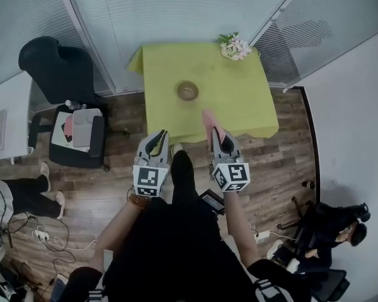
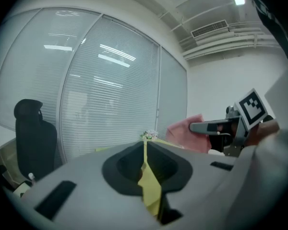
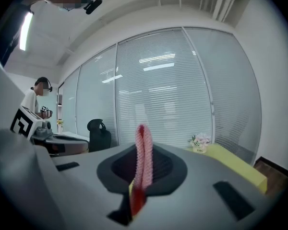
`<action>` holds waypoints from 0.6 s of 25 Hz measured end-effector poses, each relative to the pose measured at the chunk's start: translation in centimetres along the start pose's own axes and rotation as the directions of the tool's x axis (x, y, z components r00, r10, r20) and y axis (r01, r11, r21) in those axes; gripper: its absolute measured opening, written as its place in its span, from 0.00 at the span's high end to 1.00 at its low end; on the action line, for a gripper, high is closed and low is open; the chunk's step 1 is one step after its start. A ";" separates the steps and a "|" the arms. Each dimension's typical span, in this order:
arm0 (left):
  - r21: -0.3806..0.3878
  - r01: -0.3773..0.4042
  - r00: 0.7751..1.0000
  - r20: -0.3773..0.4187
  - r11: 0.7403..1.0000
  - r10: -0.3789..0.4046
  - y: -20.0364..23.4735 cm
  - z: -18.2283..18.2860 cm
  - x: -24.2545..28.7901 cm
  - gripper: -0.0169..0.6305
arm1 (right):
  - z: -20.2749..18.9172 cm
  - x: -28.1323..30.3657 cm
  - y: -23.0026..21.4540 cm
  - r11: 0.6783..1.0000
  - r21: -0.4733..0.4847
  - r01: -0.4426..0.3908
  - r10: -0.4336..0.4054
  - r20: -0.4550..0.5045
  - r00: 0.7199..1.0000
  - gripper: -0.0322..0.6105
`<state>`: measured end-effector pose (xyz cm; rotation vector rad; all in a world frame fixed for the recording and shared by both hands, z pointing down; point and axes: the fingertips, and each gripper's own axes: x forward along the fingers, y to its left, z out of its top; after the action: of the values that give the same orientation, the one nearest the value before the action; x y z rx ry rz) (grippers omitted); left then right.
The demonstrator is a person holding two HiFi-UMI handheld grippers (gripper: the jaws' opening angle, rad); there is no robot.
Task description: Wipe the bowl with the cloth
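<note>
Right tongs (image 3: 142,169) are clamping tight on the cloth (image 3: 143,145): the pink knit is standing up as a folded strip between the jaws, its top poking out past the tips. In the head view the cloth is jutting forward from those tongs, its tip showing against the near edge of the desk (image 1: 246,99).

Left tongs (image 2: 145,152) are pressing closed on nothing. Only a thin slit is showing between the jaws, with yellow desk behind it.

Both tools are riding side by side in front of the person, pointing roughly level toward the desk, marker cubes (image 1: 150,180) facing up at the head camera. The left tongs are hanging over the floor (image 1: 113,168), short of the desk. From the left gripper view, the right gripper is showing off to the right with the pink cloth bunching ahead of it.

The bowl (image 1: 188,90) is sitting upright near the middle of the yellow desk, beyond the cloth's tip and well apart from both tongs. Flowers (image 1: 234,46) are sitting at the desk's far right corner.

Blinds (image 1: 176,11) are running along the far wall. A black chair (image 1: 53,68) is standing left of the desk. In the right gripper view, another person (image 3: 37,97) is standing far off to the left.
</note>
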<state>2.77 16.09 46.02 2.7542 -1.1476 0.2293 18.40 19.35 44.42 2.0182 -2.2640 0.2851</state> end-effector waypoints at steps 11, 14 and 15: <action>0.007 0.003 0.996 -0.092 1.000 -0.002 4.2 0.2 17.4 0.93 | -0.6 17.7 -13.5 0.989 0.033 -0.145 0.147 -0.041 0.988 0.93; -0.011 -0.019 0.991 -0.136 1.000 0.017 5.4 -1.0 21.2 0.93 | -2.3 21.6 -15.0 0.976 -0.045 -0.214 0.209 -0.104 0.972 0.93; -0.018 -0.027 0.988 -0.150 0.999 0.024 5.8 -1.5 22.2 0.93 | -3.0 22.8 -15.1 0.967 -0.073 -0.243 0.232 -0.131 0.964 0.93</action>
<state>13.95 -2.95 52.34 2.6544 -1.1403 0.4185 30.51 -3.84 52.98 1.6403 -2.3958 0.3101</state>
